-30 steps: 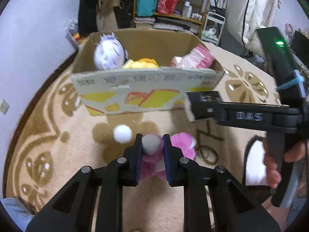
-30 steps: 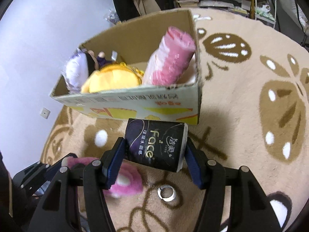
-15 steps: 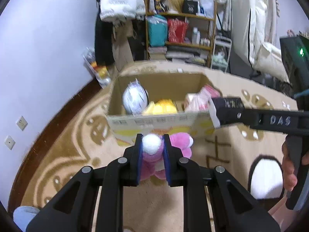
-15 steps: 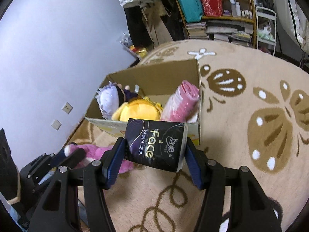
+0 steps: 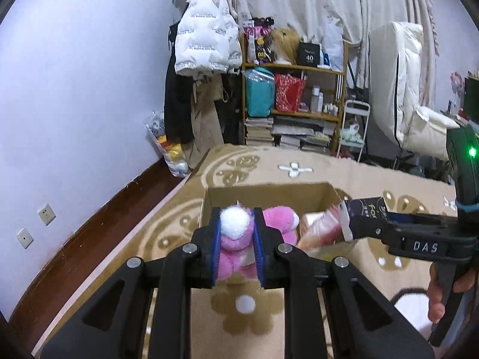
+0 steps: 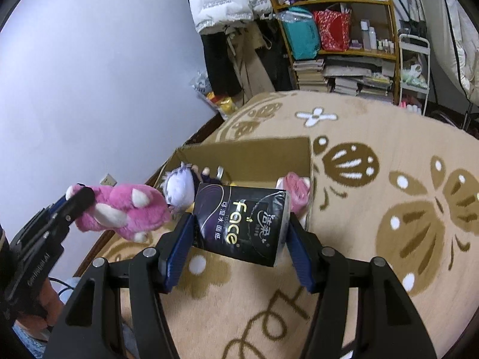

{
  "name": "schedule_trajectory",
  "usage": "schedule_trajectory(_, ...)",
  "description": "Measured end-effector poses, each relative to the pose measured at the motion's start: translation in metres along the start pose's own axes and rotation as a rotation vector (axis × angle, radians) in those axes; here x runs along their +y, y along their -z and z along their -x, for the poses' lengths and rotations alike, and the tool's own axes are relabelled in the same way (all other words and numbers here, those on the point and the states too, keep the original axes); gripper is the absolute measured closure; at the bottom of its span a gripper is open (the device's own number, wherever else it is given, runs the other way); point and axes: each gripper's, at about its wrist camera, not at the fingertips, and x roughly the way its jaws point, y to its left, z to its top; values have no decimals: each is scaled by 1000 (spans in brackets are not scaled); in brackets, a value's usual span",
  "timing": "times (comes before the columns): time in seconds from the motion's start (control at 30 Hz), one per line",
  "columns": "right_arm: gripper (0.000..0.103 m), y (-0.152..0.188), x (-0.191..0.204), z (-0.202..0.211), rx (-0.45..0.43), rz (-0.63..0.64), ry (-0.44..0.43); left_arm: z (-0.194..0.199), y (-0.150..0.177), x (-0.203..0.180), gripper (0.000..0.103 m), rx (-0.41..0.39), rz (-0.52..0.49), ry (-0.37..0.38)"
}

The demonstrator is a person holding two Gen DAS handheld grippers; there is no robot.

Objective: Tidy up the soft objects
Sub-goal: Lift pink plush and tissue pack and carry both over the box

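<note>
My left gripper [image 5: 236, 233] is shut on a pink plush toy [image 5: 278, 224] with a white pompom, held in the air above the near edge of an open cardboard box [image 5: 269, 190]. In the right wrist view that plush [image 6: 119, 209] hangs from the left gripper [image 6: 80, 197] at the left. My right gripper [image 6: 239, 233] is shut on a black tissue pack [image 6: 242, 221], raised over the box [image 6: 254, 152]. The pack [image 5: 365, 212] shows at the right in the left view. Inside the box lie a white-haired doll [image 6: 179, 185] and a pink roll [image 6: 296, 188].
The box stands on a beige patterned rug [image 6: 374, 209]. Behind it are a crowded wooden shelf [image 5: 296, 95], stacked books [image 6: 344, 77], hanging coats [image 5: 203, 48] and a plastic bag [image 5: 167, 146] by the wall. A person's hand [image 5: 443, 296] holds the right gripper's handle.
Both grippers have risen from the rug with their loads and tilted up. The pink plush left the floor and now hangs over the box. The tissue pack rose too.
</note>
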Motion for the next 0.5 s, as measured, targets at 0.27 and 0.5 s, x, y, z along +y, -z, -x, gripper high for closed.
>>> schedule_trajectory(0.27,39,-21,-5,-11,-35,28,40,-17,-28,-6,85,-41,-44,-5)
schedule_trajectory(0.5,39,-31,-10,-26,-60,53,40,-39,-44,-23,85,-55,-87,7)
